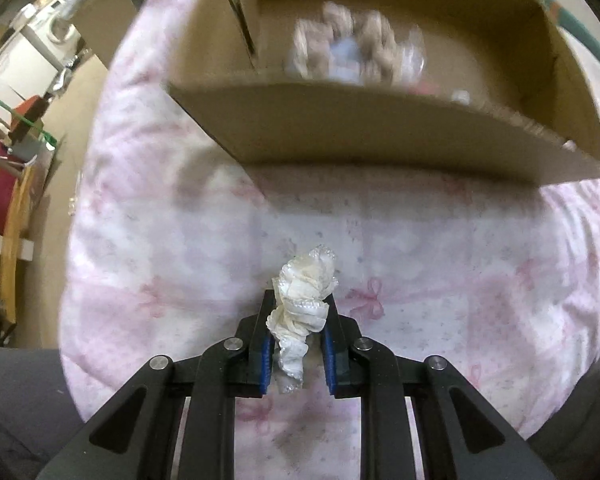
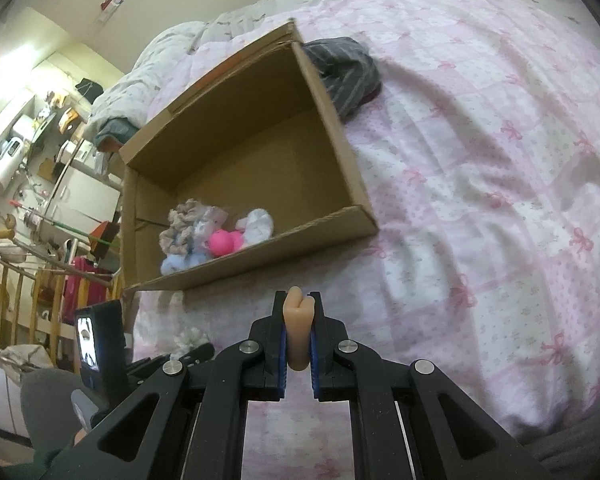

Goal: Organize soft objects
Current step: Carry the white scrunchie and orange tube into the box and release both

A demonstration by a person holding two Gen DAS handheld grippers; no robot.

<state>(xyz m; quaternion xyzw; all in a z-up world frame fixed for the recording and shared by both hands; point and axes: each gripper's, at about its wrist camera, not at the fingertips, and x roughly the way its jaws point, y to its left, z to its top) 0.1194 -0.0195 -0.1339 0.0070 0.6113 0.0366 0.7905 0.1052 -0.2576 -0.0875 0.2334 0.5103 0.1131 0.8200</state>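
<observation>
Two grippers are loaded at once, both short of the cardboard box (image 2: 236, 168) that sits on the pink bedspread (image 2: 480, 200). On the left, the left gripper (image 1: 298, 312) is clamped around a cream lace scrunchie (image 1: 304, 300), which bulges out past the fingertips toward the box's near wall; it looks loosely bunched, so I would lift it well over that wall before letting go, or the trailing frill may catch on the cardboard edge. In the near left corner of the box lie the things already sorted: a beige scrunchie (image 2: 180, 228), something pale blue (image 2: 176, 262), a pink ball (image 2: 222, 242) and a white bundle (image 2: 256, 224). The rest of the box floor is bare, so dropping toward the middle would keep the pile from spilling. Nearer the right of the box front, the right gripper (image 2: 298, 320) pinches a small peach-coloured squishy piece (image 2: 298, 324) tightly, its top poking out between the pads. It too needs raising over the near wall, which is the main obstacle for both. Beyond the box's far right corner lies a grey striped cloth (image 2: 348, 72), touching the box wall. With both tools heading for one opening, they should go in one after the other.
</observation>
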